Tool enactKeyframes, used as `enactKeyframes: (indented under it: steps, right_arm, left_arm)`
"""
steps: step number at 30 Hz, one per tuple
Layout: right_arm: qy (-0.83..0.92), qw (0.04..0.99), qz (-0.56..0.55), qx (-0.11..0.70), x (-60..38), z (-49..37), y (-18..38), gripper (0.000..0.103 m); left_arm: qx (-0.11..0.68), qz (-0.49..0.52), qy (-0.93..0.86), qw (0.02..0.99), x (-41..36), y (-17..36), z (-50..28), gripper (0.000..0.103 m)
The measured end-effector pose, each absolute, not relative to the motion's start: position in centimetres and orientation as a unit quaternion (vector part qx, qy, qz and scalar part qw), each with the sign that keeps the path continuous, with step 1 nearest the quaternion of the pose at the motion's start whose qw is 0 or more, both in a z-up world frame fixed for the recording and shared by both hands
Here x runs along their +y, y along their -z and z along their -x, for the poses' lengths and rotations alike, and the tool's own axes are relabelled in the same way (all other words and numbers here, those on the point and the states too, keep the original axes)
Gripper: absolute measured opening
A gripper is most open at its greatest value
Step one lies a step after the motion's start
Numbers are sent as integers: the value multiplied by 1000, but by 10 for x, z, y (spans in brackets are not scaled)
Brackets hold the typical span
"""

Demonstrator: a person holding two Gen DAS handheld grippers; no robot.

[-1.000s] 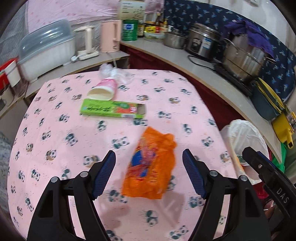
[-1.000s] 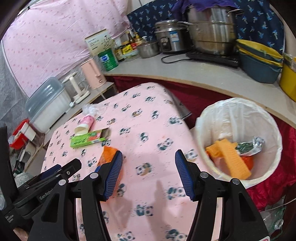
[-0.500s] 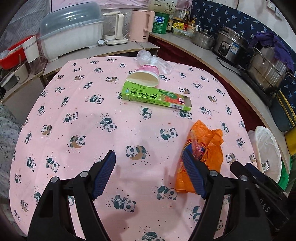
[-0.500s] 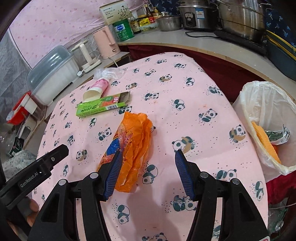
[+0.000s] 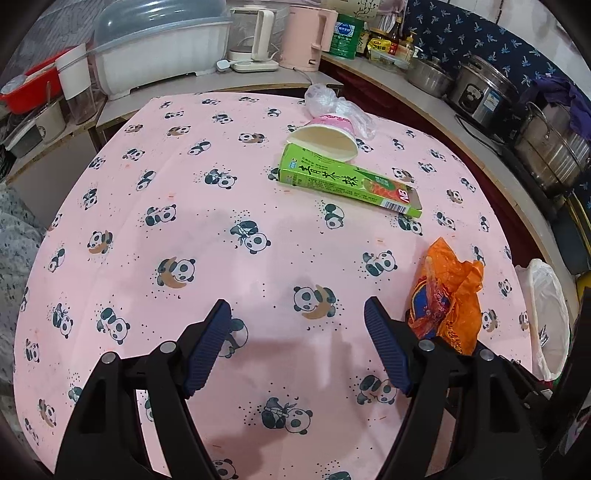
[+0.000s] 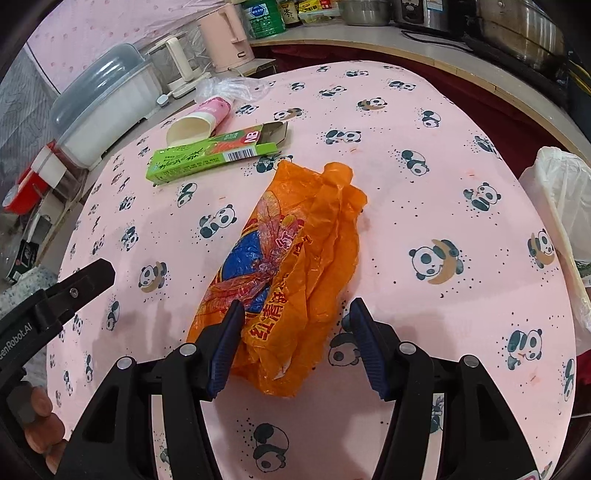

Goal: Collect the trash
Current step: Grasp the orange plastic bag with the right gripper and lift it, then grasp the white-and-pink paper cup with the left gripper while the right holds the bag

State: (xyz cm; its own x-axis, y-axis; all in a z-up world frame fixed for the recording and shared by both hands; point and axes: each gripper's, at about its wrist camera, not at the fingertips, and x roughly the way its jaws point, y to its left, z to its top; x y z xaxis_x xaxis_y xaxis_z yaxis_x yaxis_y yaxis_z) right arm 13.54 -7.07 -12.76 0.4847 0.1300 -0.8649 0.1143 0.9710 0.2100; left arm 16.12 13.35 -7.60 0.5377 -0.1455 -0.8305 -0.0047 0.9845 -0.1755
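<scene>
A crumpled orange plastic bag (image 6: pixel 295 266) lies on the pink panda tablecloth (image 6: pixel 424 184). My right gripper (image 6: pixel 297 341) is open, its jaws on either side of the bag's near end. In the left wrist view the bag (image 5: pixel 448 295) lies just right of my left gripper (image 5: pixel 297 343), which is open and empty above the cloth. A green carton (image 5: pixel 347 182) (image 6: pixel 218 153), a pink paper cup on its side (image 5: pixel 325 138) (image 6: pixel 199 122) and a clear plastic bag (image 5: pixel 332 105) lie further back. A white-lined trash bin (image 6: pixel 561 199) (image 5: pixel 546 317) stands off the table's right edge.
A counter curves round the back and right with a pink kettle (image 5: pixel 310 35), a white lidded container (image 5: pixel 159 48), a rice cooker (image 5: pixel 484 92) and steel pots (image 5: pixel 554 151). The table edge drops off to the left and right.
Both grippers swung left, away from the bin. The orange bag left my left gripper's span and now lies between my right gripper's open jaws, which came down close to it.
</scene>
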Motion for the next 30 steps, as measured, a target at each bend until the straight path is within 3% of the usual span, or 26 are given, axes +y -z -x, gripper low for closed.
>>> enactKeyframes:
  steps: [1,5,8,20,30]
  right_arm:
    - [-3,853,-117,508,-70,-137,129,57]
    - [10,860,-93,501,-66,-144,129,32]
    - [8,863,-99,496,-70,-150,127,22]
    - [34,901,-112,417,-96,-193,70,18]
    - [26,904,-136,405,-107,-248,70,19]
  left_arm:
    - [479,79,40,873,135,76,-163,71]
    - [480,82,37,873,138,77,-173,71]
    - [480,86,37,872,138,77,-183,71]
    - [460,99,53,881,113,58,-258,71]
    - [473,113,40,873,92,77,-335,71]
